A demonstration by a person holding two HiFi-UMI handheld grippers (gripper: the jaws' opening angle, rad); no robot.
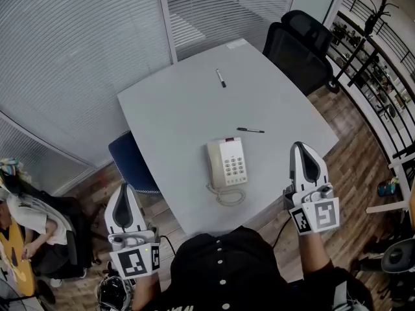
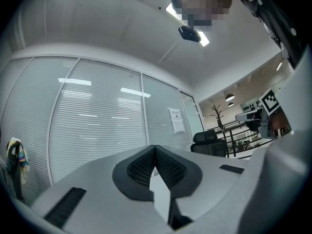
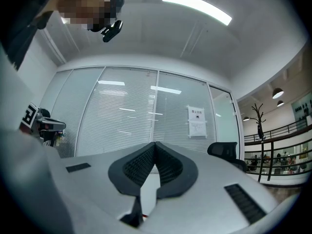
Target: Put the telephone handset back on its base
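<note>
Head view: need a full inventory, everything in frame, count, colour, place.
table: one, light grey, centre
telephone: one, cream, near edge of the table; handset appears to lie on its left side
coiled cord: one, cream, in front of the telephone
marker: one, dark, far part of the table
pen: one, black, just beyond the telephone
office chair: one, black, far right corner
blue chair: one, left edge of the table
blinds: white, behind glass wall, left and far
coat rack: one, dark, top right
guitar: one, yellowish, lower left
left gripper: white, bottom left, jaws together, empty
right gripper: white, bottom right, jaws together, empty
</note>
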